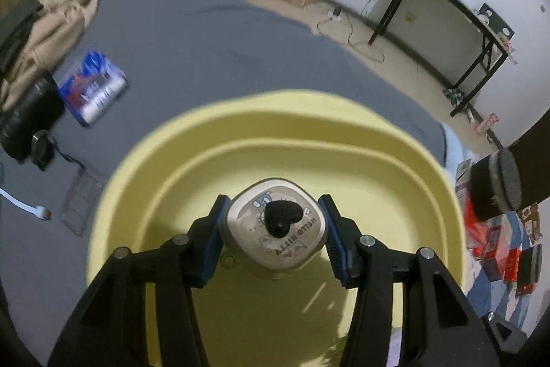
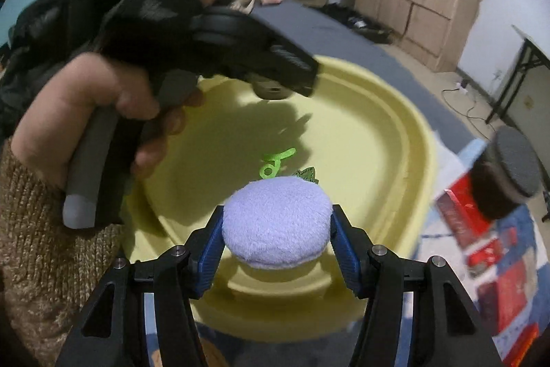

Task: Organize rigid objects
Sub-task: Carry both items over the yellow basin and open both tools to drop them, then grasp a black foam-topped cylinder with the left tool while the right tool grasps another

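Left wrist view: the left gripper [image 1: 274, 231] is closed on a case [image 1: 274, 227], a squarish beige thing with rounded corners, its blue pads [image 1: 216, 239] pressed to two opposite sides. The printed lid faces the camera, lettering upside down, and a black heart [image 1: 284, 216] sits on it. The case has no clear long axis. It hangs over the inside of a yellow basin [image 1: 395, 140], which rests on a grey bed [image 1: 206, 33]. On the bed to the left lie a blue pack [image 1: 92, 88], a black cylinder [image 1: 29, 112] and a clear box [image 1: 80, 198].

Right wrist view: the right gripper [image 2: 276, 243] clamps a round lilac puff [image 2: 275, 222], flat face up toward the camera, pinched at its left and right edges. It is held above the near rim of the basin [image 2: 385, 112]. A green trinket [image 2: 275, 162] lies on the basin floor just beyond the puff. At upper left a bare hand [image 2: 92, 102], sleeved in brown knit, grips the handle of the left gripper [image 2: 275, 81], whose fingers point right and downward over the basin's far side, the case showing beneath them.
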A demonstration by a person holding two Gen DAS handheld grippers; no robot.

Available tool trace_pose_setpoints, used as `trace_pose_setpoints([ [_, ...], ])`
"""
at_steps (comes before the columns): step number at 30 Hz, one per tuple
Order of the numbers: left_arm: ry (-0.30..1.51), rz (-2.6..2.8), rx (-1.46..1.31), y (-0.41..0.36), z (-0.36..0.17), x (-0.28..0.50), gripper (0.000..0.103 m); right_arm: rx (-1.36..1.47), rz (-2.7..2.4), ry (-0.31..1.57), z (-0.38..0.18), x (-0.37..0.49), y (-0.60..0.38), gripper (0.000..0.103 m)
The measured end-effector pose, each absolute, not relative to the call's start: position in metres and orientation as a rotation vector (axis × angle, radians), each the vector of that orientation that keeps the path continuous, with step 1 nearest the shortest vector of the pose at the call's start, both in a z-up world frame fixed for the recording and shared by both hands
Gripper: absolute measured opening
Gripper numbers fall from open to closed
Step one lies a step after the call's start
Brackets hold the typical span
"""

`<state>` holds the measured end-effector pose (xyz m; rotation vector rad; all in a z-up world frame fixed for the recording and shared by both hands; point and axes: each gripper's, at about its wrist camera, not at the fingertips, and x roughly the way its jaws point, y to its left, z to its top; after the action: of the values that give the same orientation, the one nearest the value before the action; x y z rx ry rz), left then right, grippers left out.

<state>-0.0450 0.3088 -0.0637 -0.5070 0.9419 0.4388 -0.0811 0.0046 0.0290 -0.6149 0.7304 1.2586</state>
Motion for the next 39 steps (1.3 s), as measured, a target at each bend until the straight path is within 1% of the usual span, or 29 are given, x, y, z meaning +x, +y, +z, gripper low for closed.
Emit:
trace_pose_setpoints([
  [6, 0.987, 0.439, -0.462, 0.3, -0.067, -0.041, 0.054, -0.677, 1.246, 0.749, 0.019, -0.085, 0.04, 0.058],
  [7, 0.989, 0.432, -0.451, 0.298, -0.067, -0.04, 0.056, -0.68, 1.243, 0.751, 0.016, -0.086, 0.047, 0.058],
  [8, 0.98, 0.426, -0.448, 0.295, -0.062, -0.038, 0.064, -0.68, 1.241, 0.751, 0.013, -0.085, 0.052, 0.061],
  [9, 0.961, 0.427, -0.443, 0.293, -0.056, -0.04, 0.069, -0.674, 1.239, 0.751, 0.016, -0.086, 0.057, 0.063],
  [10, 0.926, 0.427, -0.44, 0.289, -0.046, -0.043, 0.08, -0.67, 1.233, 0.748, 0.019, -0.097, 0.057, 0.066],
  [11, 0.892, 0.419, -0.44, 0.287, -0.037, -0.047, 0.09, -0.668, 1.22, 0.745, 0.025, -0.099, 0.052, 0.08],
  [12, 0.845, 0.407, -0.441, 0.283, -0.026, -0.052, 0.094, -0.662, 1.202, 0.732, 0.03, -0.103, 0.052, 0.094],
  [13, 0.793, 0.397, -0.445, 0.279, -0.013, -0.058, 0.101, -0.644, 1.186, 0.705, 0.037, -0.104, 0.048, 0.096],
  [14, 0.754, 0.388, -0.447, 0.276, -0.003, -0.063, 0.103, -0.625, 1.172, 0.684, 0.045, -0.104, 0.04, 0.098],
  [17, 0.652, 0.319, -0.419, 0.249, 0.025, -0.062, 0.103, -0.527, 1.081, 0.636, 0.077, -0.095, -0.004, 0.102],
  [20, 0.645, 0.243, -0.329, 0.206, 0.036, -0.037, 0.103, -0.404, 0.886, 0.566, 0.115, -0.072, -0.083, 0.103],
  [22, 0.651, 0.191, -0.295, 0.179, 0.039, -0.019, 0.103, -0.334, 0.723, 0.558, 0.129, -0.054, -0.138, 0.103],
  [25, 0.674, 0.158, -0.263, 0.149, 0.035, 0.003, 0.103, -0.221, 0.527, 0.599, 0.132, -0.037, -0.22, 0.103],
  [27, 0.698, 0.16, -0.238, 0.135, 0.03, 0.013, 0.103, -0.144, 0.456, 0.621, 0.127, -0.021, -0.256, 0.103],
  [31, 0.711, 0.13, -0.199, 0.121, 0.023, 0.027, 0.103, -0.002, 0.465, 0.69, 0.105, 0.007, -0.262, 0.103],
  [34, 0.751, 0.151, -0.193, 0.12, 0.009, 0.04, 0.103, -0.007, 0.51, 0.715, 0.089, 0.014, -0.242, 0.103],
  [39, 0.797, 0.165, -0.151, 0.115, -0.011, 0.052, 0.103, -0.033, 0.518, 0.687, 0.092, 0.001, -0.23, 0.103],
])
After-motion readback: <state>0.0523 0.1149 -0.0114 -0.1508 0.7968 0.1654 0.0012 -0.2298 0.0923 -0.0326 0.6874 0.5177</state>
